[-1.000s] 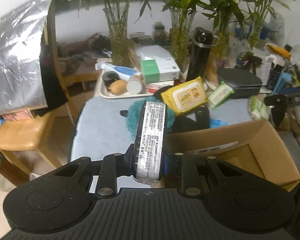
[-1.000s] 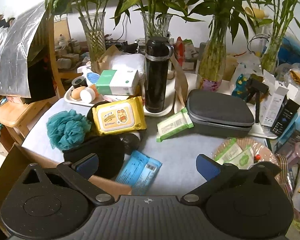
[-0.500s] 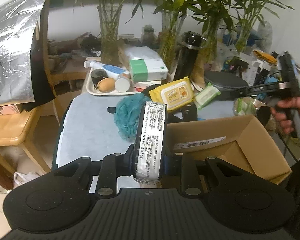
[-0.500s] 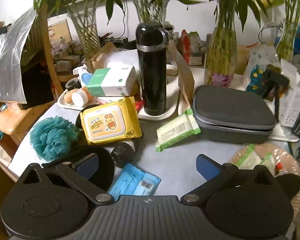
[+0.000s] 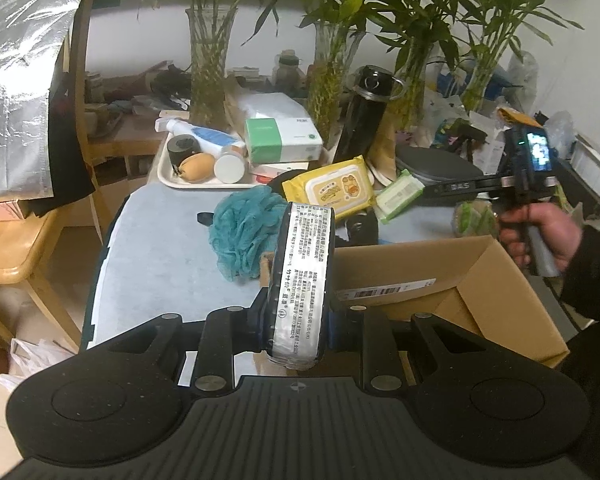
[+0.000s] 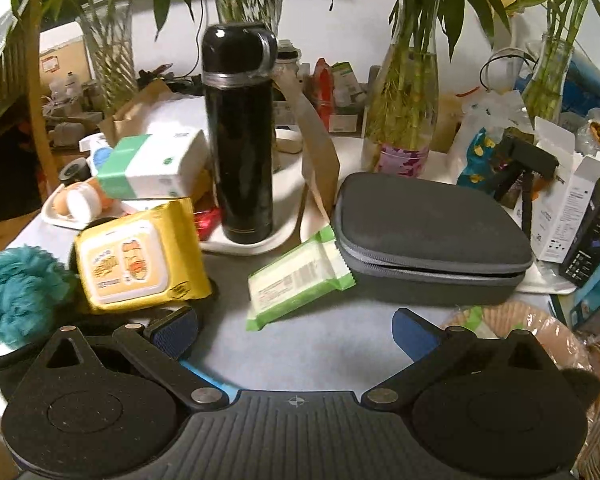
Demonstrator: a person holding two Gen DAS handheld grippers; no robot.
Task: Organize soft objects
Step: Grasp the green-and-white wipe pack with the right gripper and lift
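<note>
Silver-wrapped soft pack (image 5: pixel 302 280) sits clenched in my left hand-held gripper (image 5: pixel 300 322) beside the cardboard box (image 5: pixel 452 276) at the desk's near edge; my right hand-held gripper (image 6: pixel 296 328) gapes empty, so I should centre over the green wipes pack (image 6: pixel 296 280) first

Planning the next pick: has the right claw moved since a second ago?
Yes. The right claw has come down and closer to the table, toward the black flask, which looms larger.

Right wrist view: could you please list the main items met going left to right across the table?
Teal bath pouf → yellow wipes pack → black flask → green wipes packet → grey zip case → white carton.
</note>
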